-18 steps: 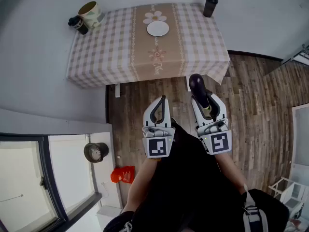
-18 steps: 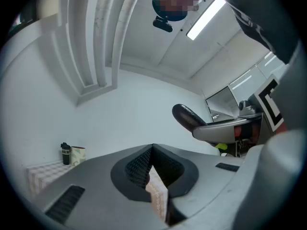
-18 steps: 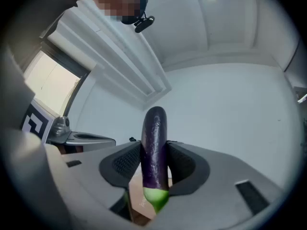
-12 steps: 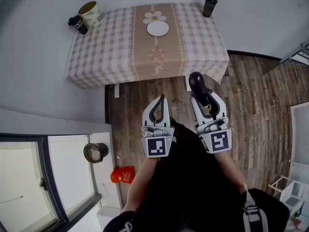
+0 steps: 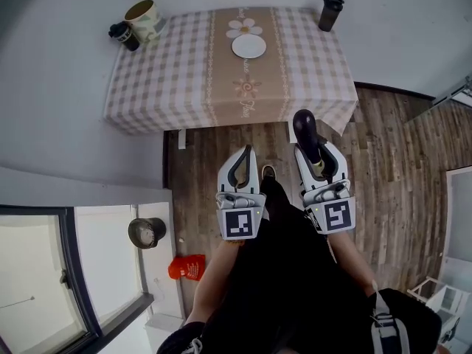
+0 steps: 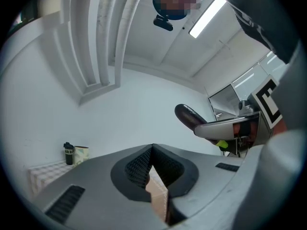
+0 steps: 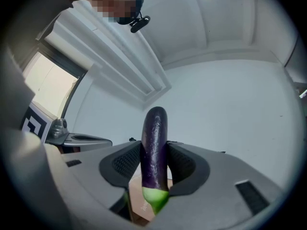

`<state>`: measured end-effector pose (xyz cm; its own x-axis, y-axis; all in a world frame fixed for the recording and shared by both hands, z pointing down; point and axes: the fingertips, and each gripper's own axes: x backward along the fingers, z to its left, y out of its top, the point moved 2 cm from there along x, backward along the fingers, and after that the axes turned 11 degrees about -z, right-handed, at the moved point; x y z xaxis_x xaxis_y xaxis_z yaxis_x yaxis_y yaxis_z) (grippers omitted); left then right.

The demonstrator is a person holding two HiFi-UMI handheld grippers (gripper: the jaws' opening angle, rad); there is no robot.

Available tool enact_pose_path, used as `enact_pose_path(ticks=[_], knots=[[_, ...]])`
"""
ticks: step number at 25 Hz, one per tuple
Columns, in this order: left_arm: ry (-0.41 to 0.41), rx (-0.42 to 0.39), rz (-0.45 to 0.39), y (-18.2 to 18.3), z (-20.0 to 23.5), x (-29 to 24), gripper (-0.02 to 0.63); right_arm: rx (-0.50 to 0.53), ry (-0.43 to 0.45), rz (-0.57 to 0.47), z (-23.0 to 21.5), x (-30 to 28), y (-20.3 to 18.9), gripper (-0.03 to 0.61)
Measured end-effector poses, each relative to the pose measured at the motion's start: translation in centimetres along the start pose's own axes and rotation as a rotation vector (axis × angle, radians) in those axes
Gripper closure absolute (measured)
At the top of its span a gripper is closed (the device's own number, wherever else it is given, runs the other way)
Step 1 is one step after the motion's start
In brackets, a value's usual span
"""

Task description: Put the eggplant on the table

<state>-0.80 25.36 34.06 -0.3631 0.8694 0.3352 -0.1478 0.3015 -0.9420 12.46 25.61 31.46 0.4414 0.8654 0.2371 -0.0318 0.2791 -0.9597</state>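
Note:
A dark purple eggplant [image 5: 304,127] with a green stem end [image 7: 154,198] sticks forward out of my right gripper [image 5: 316,157], whose jaws are shut on its lower half. In the right gripper view the eggplant [image 7: 154,138] stands upright between the two black pads. My left gripper [image 5: 245,153] hangs beside it at the left, shut with nothing in it; its fingertips meet [image 6: 153,150]. The left gripper view also catches the eggplant [image 6: 188,116] off to the right. The table [image 5: 169,87], under a checked cloth, stands ahead of both grippers, which are over the wooden floor short of its near edge.
On the table are a white plate [image 5: 249,46], a black tumbler [image 5: 331,13] at the far right corner, and a cup [image 5: 144,15] with a small black bottle [image 5: 123,35] at the far left. A red bag [image 5: 188,265] and a round pot [image 5: 146,231] lie by the window at left.
The table has slid a little down and to the right in the head view. Both grippers keep their pose, and the eggplant stays clamped in the right one.

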Motion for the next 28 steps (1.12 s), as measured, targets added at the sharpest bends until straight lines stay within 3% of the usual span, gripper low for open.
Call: enact_pose_path(ticks=[8, 14, 20, 28], knots=[[0.009, -0.028, 0.042, -2.3, 2.5, -4.8, 0.611, -0.034, 0.004, 0.024, -3.1, -5.5, -3.5, 0.402], [0.004, -0.063, -0.006, -5.6, 3.3, -7.5, 0.611, -0.026, 0.013, -0.025, -5.0, -7.9, -6.9, 0.402], [0.018, -0.051, 0.080, -6.3, 5.6, -12.7, 0.611, -0.082, 0.023, 0.042, -7.3, -13.2, -8.0, 0.402], [0.059, -0.114, 0.131, -8.3, 7.4, -18.2, 0.611, -0.143, 0.053, 0.043, -11.3, -18.0, -10.4, 0.402]])
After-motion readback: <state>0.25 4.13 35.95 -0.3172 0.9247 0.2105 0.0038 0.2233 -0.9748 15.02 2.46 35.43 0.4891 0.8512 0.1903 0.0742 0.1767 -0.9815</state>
